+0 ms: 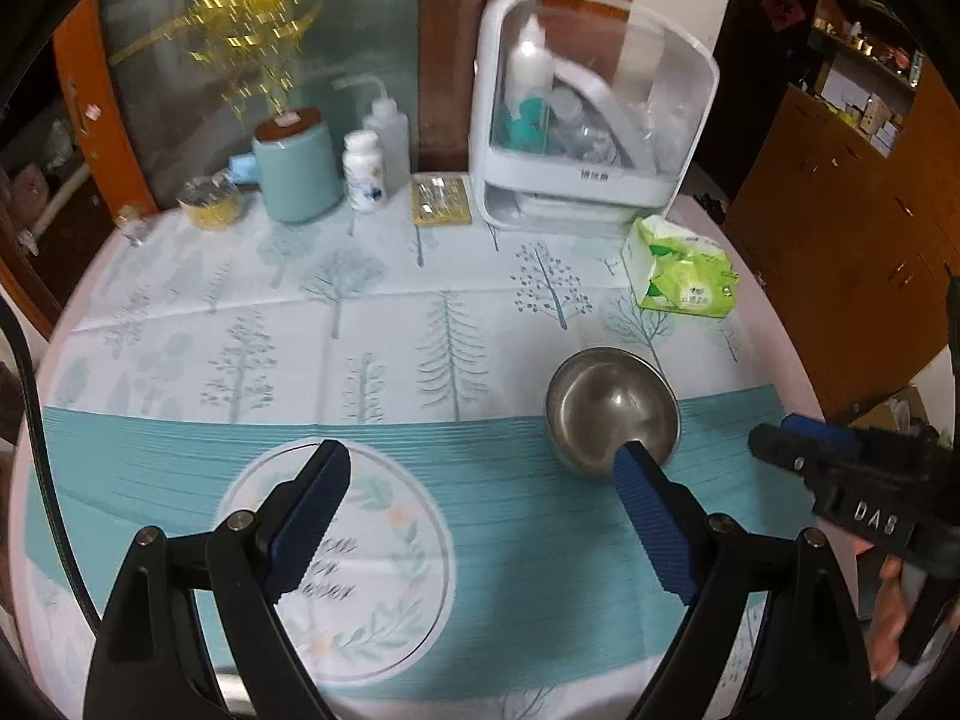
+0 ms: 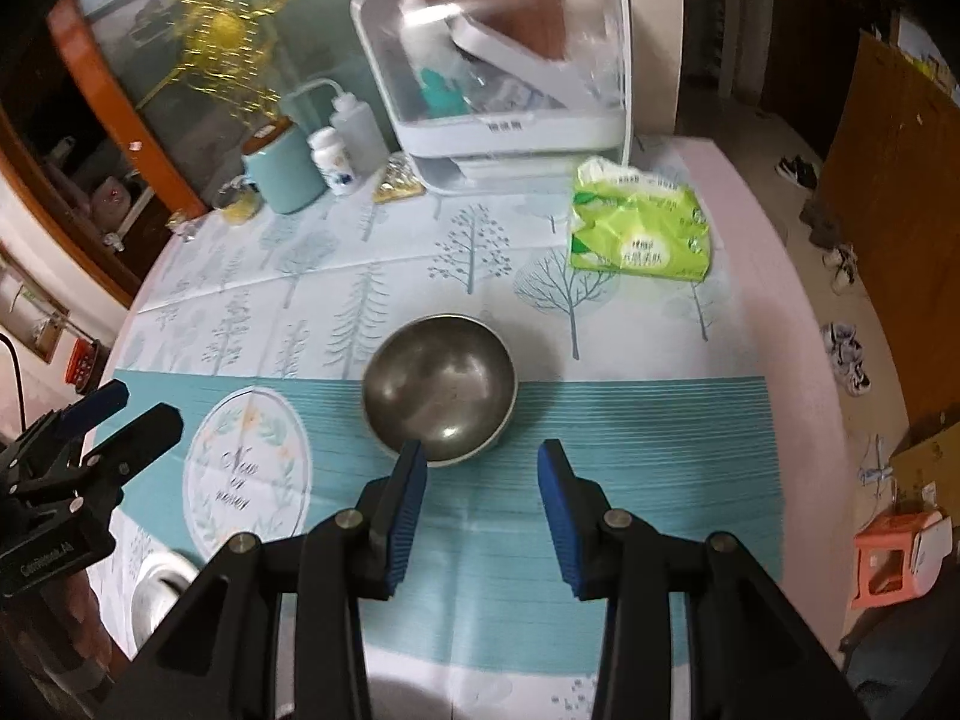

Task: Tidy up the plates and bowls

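- Left gripper [image 1: 480, 468]: sitting nearest in the left wrist view, pointing down at the table, its jaws standing wide apart and holding nothing; the blue pads [image 1: 312, 510] are hanging over the tablecloth, one above the round wreath print [image 1: 336, 558], the other overlapping the near rim of the bowl in the picture, though contact cannot be told.
- Right gripper [image 2: 483, 462]: pointing down just short of the bowl, its jaws standing narrower with a clear gap and nothing between them; the left blue pad [image 2: 408, 510] is lying in line with the bowl's near rim.
- Plate [image 2: 159, 594]: showing only as a pale rim at the near left edge of the table in the right wrist view, mostly hidden behind the gripper body.
- Bowl [image 2: 441, 387]: a steel bowl standing upright and empty on the tablecloth [image 1: 180, 432], sitting where the striped teal band is meeting the tree pattern, to the right of the wreath print.
- Tissue pack [image 1: 681, 267]: a green pack lying beyond the bowl, near the right edge of the table.
- Storage box [image 1: 591, 114]: a white box with a clear front standing at the far side, holding bottles.
- Yellow packet [image 1: 441, 199]: lying flat just left of the box.
- White bottle [image 1: 363, 171], squeeze bottle [image 1: 390, 138] and teal jar [image 1: 297, 171]: standing in a row at the far left.
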The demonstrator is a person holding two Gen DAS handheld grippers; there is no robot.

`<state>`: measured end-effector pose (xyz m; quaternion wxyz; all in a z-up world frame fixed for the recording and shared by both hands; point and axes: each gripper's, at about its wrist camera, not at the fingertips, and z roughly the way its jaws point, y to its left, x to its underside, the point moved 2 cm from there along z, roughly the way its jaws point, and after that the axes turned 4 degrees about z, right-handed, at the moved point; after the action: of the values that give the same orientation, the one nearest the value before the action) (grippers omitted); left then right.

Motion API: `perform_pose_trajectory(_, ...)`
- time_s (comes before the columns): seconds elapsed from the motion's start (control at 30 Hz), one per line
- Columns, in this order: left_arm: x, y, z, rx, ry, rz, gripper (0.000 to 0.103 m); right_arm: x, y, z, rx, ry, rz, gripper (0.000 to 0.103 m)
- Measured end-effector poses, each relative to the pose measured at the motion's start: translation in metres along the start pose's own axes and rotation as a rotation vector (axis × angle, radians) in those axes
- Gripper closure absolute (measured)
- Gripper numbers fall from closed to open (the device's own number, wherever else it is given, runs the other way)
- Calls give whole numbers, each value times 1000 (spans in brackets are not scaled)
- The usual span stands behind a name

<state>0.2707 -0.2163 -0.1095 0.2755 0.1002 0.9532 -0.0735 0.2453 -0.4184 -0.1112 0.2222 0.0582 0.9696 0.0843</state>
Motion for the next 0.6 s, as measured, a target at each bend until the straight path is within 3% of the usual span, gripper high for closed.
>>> perform_pose_trajectory(0.23, -16, 0, 76, 88, 158, -69, 15, -18, -12, 48, -31, 99, 68, 64)
perform_pose_trajectory(0.6, -19, 0, 134, 185, 295, -164, 15, -25, -21, 91, -30, 189, 129, 64)
